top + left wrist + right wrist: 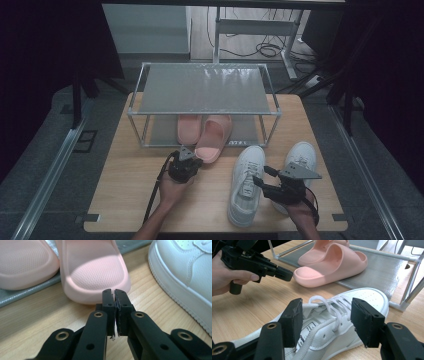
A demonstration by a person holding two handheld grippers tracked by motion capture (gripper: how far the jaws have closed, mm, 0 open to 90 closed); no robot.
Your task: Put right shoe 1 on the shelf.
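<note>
Left gripper (pixel 192 161): held in the person's left hand (pixel 172 189) at the middle of the bench (pixel 125 195); in the left gripper view (pixel 114 293) its jaws are clenched pad to pad and hold nothing.
Left jaw tips: right at the heel of the nearer pink slipper (pixel 93 270); whether they touch the heel cannot be told.
Right gripper (pixel 261 184): held in the person's right hand (pixel 302 212) at the bench's near right; in the right gripper view (pixel 326 320) its jaws are released, spread wide.
Right jaws and shoe: they stand either side of the laced middle of the left white sneaker (pixel 332 322), hovering just above it and not gripping it.
Left white sneaker in the high view (pixel 246 184): flat on the bench, toe toward the rack.
Right white sneaker (pixel 299 161): beside its pair, farther right, partly hidden behind the right gripper.
Nearer pink slipper in the high view (pixel 214 137): toe on the lower shelf, heel sticking out over the bench.
Second pink slipper (pixel 188 128): on the lower shelf, just left of the first and touching it.
Shoe rack (pixel 204 89): two grey shelves in a metal frame at the far half of the bench; the top shelf is bare.
In the way: the rack's front rail (pixel 395 305) lies just ahead of the sneaker's toe.
</note>
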